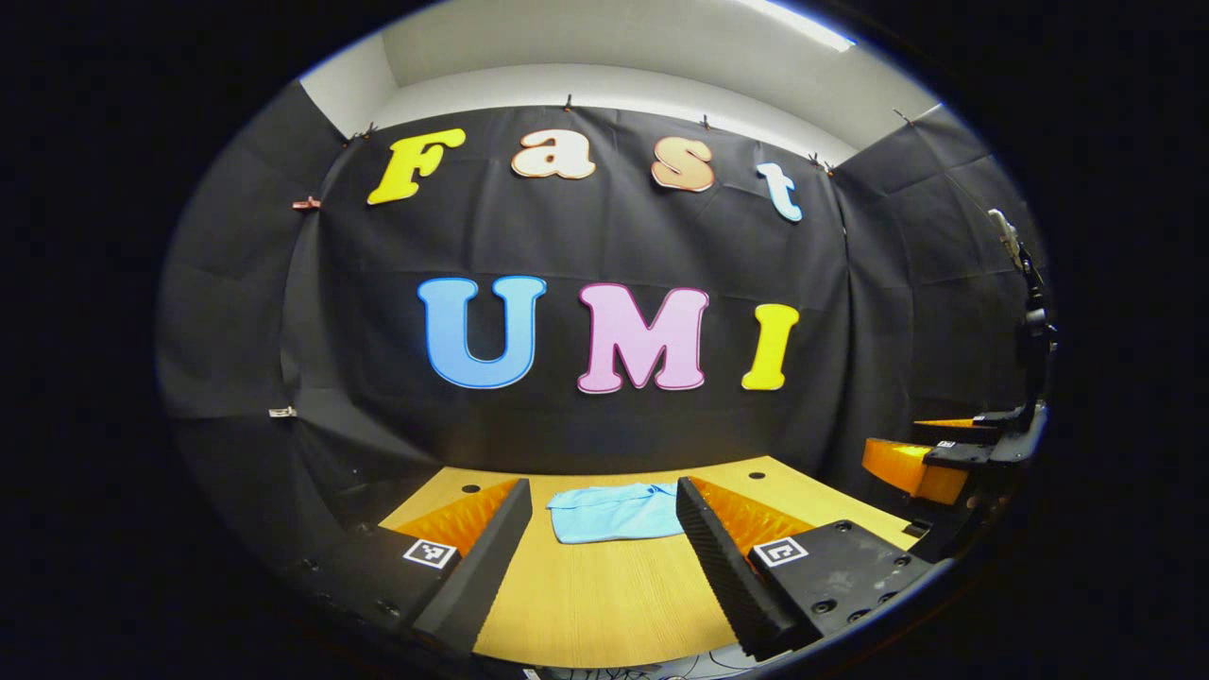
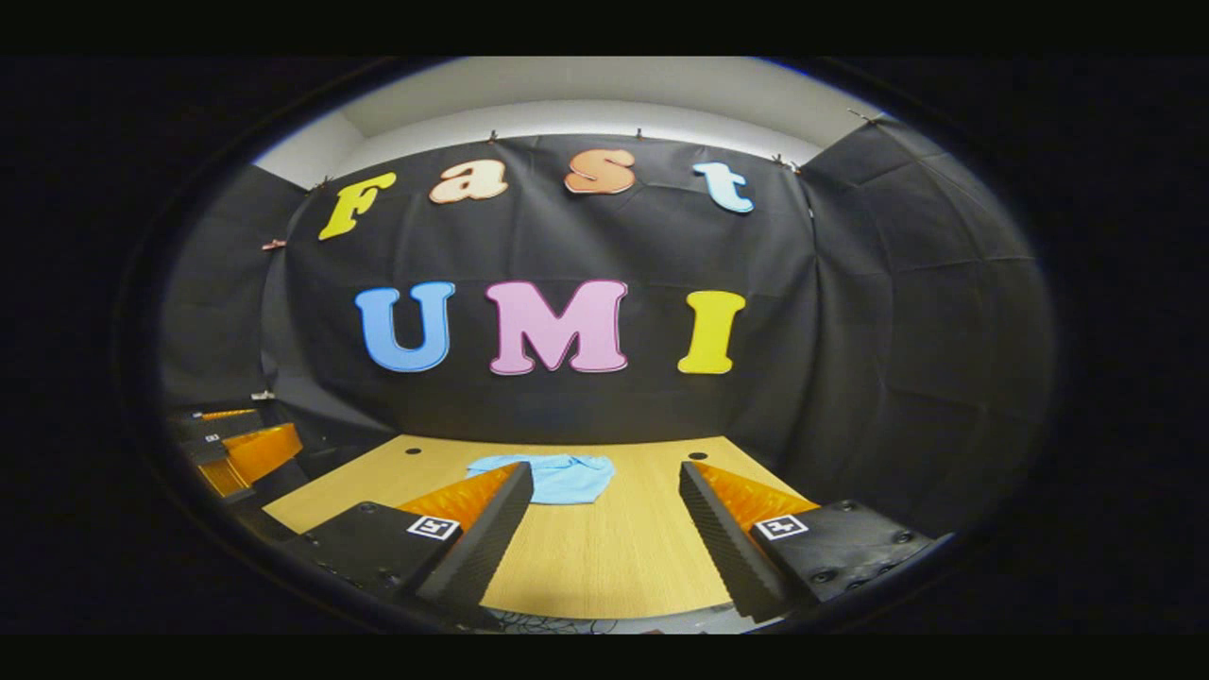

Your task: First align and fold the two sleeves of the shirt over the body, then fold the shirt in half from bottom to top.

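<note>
Folded shirt [image 1: 614, 512] lying on counter [image 1: 604, 595]; left hand-held gripper [image 1: 604, 567] and right hand-held gripper [image 2: 604, 548] spread wide, holding nothing.

In the left gripper view, the left gripper [image 1: 604, 557] is covering both side edges of the shirt [image 1: 614, 512]. In the right gripper view, the right gripper [image 2: 604, 543] is hiding the shirt's [image 2: 562, 477] left part. Sleeves and collar are appearing too small to tell apart. The bench's [image 1: 604, 604] near edge is being cut off.

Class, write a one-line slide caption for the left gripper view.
Open left gripper faces a light-blue shirt on the wooden table.
</note>
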{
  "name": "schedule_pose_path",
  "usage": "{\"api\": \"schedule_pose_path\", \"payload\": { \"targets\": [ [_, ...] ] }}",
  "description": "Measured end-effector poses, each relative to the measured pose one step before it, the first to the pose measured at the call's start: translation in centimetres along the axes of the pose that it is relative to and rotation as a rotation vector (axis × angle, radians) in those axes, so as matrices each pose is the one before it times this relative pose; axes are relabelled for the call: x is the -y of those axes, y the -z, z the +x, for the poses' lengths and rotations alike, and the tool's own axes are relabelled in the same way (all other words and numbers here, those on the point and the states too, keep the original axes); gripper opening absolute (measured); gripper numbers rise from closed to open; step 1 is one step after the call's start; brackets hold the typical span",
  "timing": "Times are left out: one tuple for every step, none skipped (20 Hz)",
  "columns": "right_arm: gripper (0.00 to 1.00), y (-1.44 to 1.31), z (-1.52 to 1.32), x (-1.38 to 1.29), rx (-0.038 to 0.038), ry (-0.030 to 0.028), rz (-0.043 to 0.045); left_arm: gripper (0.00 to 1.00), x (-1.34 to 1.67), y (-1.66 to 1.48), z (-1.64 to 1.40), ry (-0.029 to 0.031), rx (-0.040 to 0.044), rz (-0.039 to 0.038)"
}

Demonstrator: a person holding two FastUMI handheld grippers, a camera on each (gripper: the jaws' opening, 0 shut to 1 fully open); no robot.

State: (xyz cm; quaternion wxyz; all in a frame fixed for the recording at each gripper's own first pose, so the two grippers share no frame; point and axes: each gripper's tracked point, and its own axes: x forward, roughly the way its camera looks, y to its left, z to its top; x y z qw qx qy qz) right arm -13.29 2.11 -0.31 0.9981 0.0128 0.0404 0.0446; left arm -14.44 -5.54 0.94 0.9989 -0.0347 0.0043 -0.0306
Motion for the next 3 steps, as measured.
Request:
{"api": "schedule_pose_path", "payload": {
  "targets": [
    [0.97,-0.226,0.113,0.304,0.00568,0.00329,-0.01457,0.98,0.087,0.068,0.046,0.00651,-0.00076,0.00622],
    [0.97,-0.232,0.149,0.112,0.00585,0.00269,-0.00110,0.98,0.139,0.007,0.131,0.00632,-0.00093,0.00487],
    [0.97,-0.328,0.203,0.084,0.00617,0.00381,0.01194,0.98,-0.034,0.034,0.074,0.00204,-0.00098,0.00454]
  ]
}}
